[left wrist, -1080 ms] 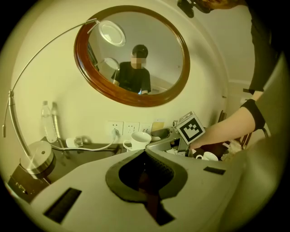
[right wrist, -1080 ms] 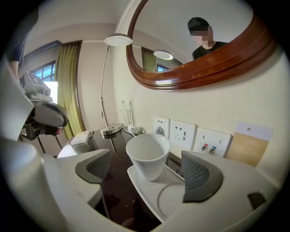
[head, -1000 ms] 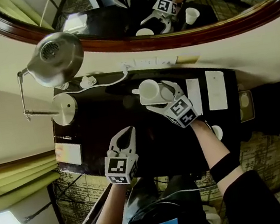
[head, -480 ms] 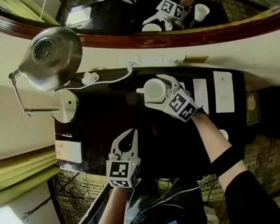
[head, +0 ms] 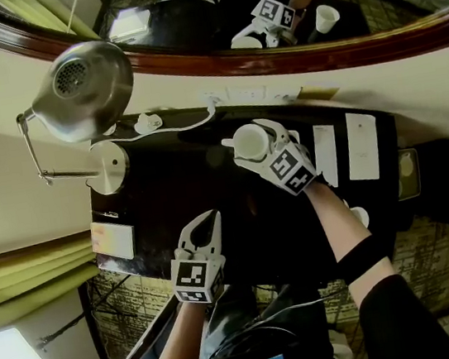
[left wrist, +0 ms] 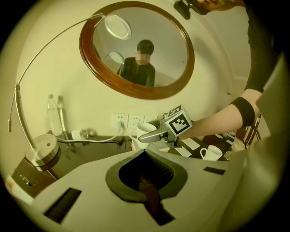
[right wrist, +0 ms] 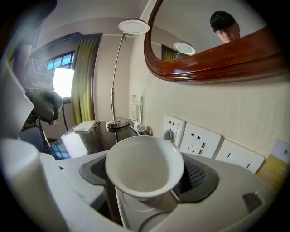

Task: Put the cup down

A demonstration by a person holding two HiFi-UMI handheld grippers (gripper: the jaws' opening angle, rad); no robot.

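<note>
Right gripper (head: 259, 142): jaws just closing, clamped on white cup (right wrist: 144, 165) at dark table (head: 168, 193). Left gripper (head: 207, 219): jaws together, empty, well apart from cup

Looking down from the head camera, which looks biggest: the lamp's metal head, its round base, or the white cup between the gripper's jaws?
1. Lamp head: clearly the largest, though it stands nearer the camera, which flatters it.
2. Round base and white cup: these look about alike, so I won't rank them.
</note>
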